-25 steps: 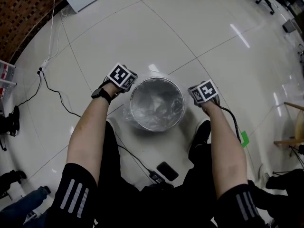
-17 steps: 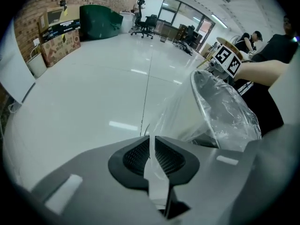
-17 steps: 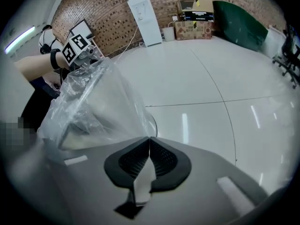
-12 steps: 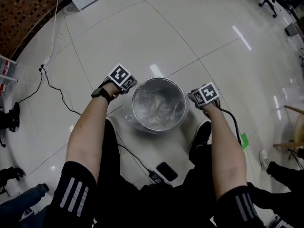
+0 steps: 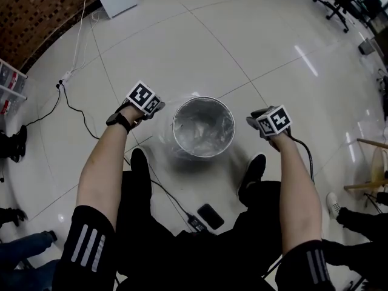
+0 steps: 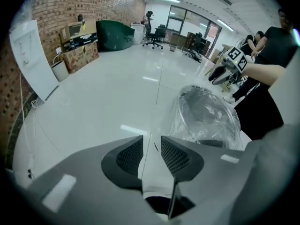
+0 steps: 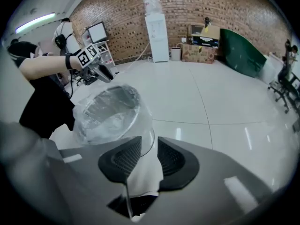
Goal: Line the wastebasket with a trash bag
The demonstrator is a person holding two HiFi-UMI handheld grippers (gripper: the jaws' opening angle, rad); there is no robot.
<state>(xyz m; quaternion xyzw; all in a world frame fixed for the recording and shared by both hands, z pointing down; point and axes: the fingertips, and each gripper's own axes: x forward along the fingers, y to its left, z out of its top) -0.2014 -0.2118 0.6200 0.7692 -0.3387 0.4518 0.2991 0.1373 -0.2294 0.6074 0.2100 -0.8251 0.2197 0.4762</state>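
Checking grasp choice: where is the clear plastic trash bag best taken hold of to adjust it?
Probably the loose skirt of the clear plastic trash bag outside the round wastebasket rim, approached from the side: it billows off the wall there.

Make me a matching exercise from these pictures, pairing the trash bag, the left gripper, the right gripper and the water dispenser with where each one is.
Things:
1. trash bag
2. left gripper
3. right gripper
4. water dispenser

Places:
A. against the brick wall
B. right of the wastebasket in the head view
C. left of it in the head view
D. draped over its rim

Pairs: 1-D, 2-C, 3-B, 4-A.

Both grippers' jaws have just been opening; neither holds anything.
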